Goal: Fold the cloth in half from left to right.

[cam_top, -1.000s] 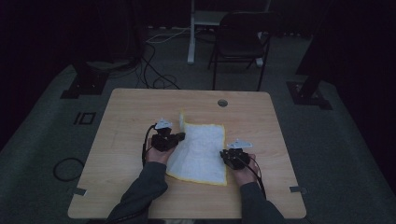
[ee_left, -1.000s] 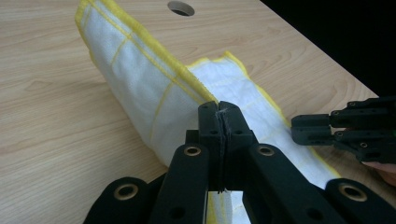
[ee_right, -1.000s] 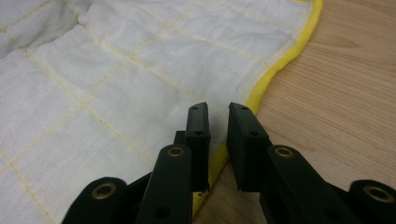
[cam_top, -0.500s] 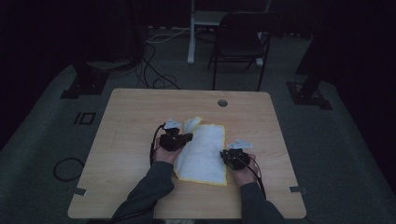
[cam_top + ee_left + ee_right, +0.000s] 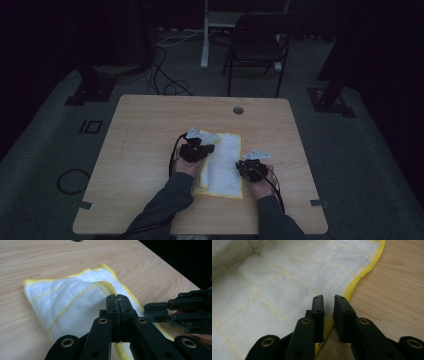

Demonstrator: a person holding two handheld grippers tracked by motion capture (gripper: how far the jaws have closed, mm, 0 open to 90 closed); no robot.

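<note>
Wooden table [image 5: 135, 150], centre of the high view; round hole [image 5: 238, 110] near its far edge; chair [image 5: 257, 45] and floor cables [image 5: 165, 80] at upper centre. White yellow-edged cloth [image 5: 222, 167] at table centre, between both hands. Narrower than a second ago, left edge carried over to the right. Left gripper [image 5: 117, 302]: fully shut, pinching folded cloth edge. Right gripper [image 5: 328, 305]: slightly open over the yellow hem, grip not discernible.

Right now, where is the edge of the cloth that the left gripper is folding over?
In the high view, the left gripper holds it over the cloth, mid-table, left of the right gripper.
</note>
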